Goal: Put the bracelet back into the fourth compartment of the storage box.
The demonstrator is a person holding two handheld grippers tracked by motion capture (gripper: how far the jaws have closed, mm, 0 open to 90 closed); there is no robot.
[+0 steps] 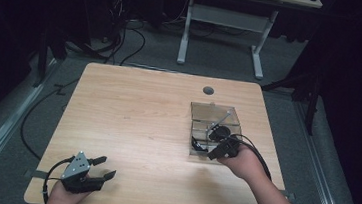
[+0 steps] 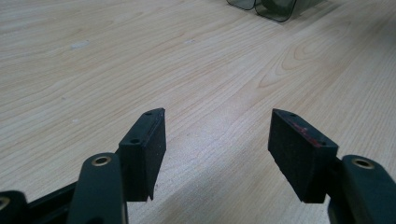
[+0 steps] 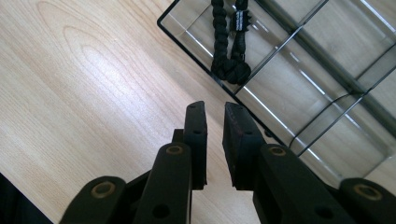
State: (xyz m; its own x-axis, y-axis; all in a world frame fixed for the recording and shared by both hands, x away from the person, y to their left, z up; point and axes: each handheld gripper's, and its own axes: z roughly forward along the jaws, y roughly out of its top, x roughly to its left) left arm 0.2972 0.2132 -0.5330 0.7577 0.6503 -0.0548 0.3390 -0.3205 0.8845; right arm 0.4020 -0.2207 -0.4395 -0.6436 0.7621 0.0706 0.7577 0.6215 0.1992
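A clear plastic compartment box (image 1: 216, 113) stands on the right part of the wooden table (image 1: 137, 123). A black braided cord (image 3: 229, 60) lies in one of its near compartments, also seen as the dark cord (image 1: 196, 144) from above. My right gripper (image 3: 215, 109) hovers at the box's near edge, just short of the cord, its jaws a narrow gap apart with nothing between them. In the high view the right gripper (image 1: 212, 155) points toward the box (image 3: 280, 93). My left gripper (image 1: 110, 166) rests at the table's front left, its jaws wide apart and holding nothing (image 2: 218, 113).
A round cable hole (image 1: 208, 90) sits near the table's far edge, behind the box. The box's corner (image 2: 275, 9) shows far off in the left gripper view. A second desk's white legs (image 1: 184, 32) and floor cables (image 1: 124, 46) lie beyond the table.
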